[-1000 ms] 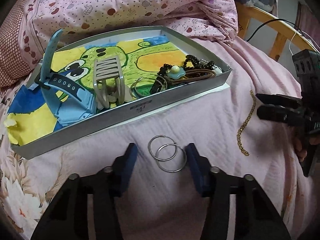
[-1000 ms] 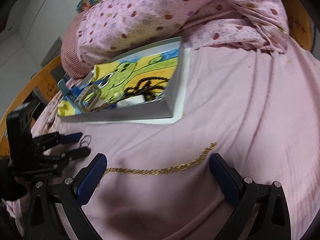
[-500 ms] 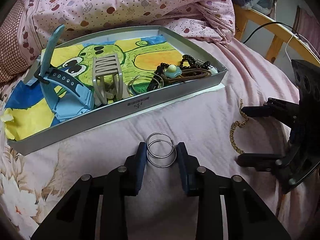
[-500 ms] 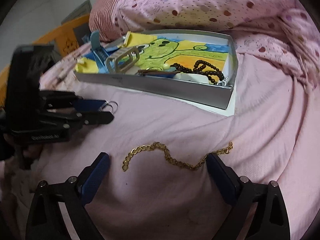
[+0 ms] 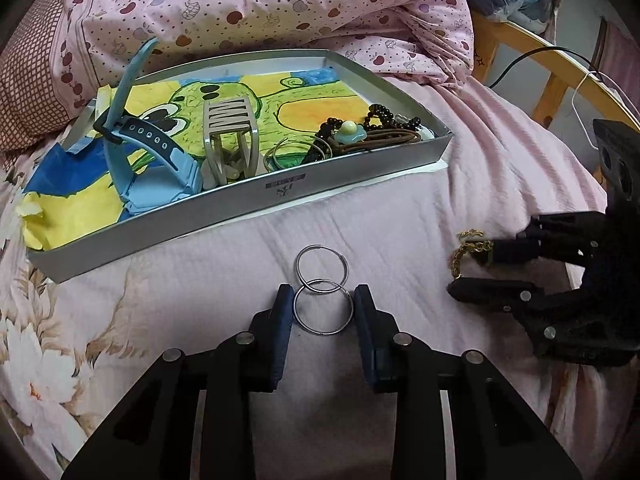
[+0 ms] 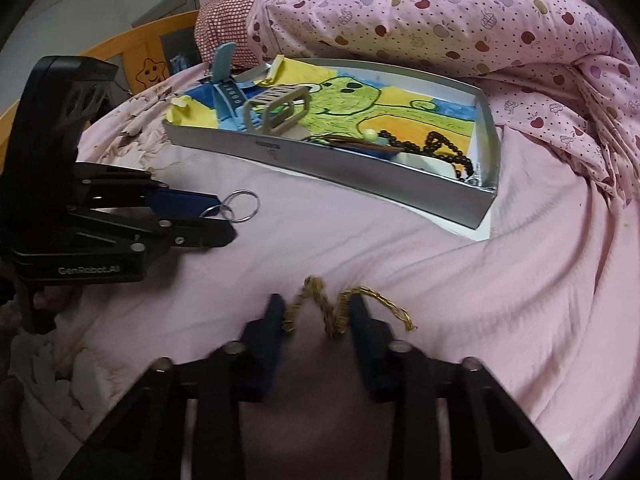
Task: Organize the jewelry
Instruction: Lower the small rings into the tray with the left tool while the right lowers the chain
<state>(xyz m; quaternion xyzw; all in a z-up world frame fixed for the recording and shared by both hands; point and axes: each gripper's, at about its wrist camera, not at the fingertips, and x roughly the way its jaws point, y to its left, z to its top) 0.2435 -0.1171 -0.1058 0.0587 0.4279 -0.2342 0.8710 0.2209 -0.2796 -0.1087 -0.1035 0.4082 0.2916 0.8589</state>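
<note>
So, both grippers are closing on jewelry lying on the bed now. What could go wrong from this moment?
1. The left gripper brackets only the nearer of the two silver hoop rings. The farther ring may stay behind or drop.
2. The gold chain is bunched between the fingers of the right gripper, with one end outside. That end may dangle and catch the rim of the tray.
3. The pink sheet is soft, so either gripper might pinch fabric too.
</note>
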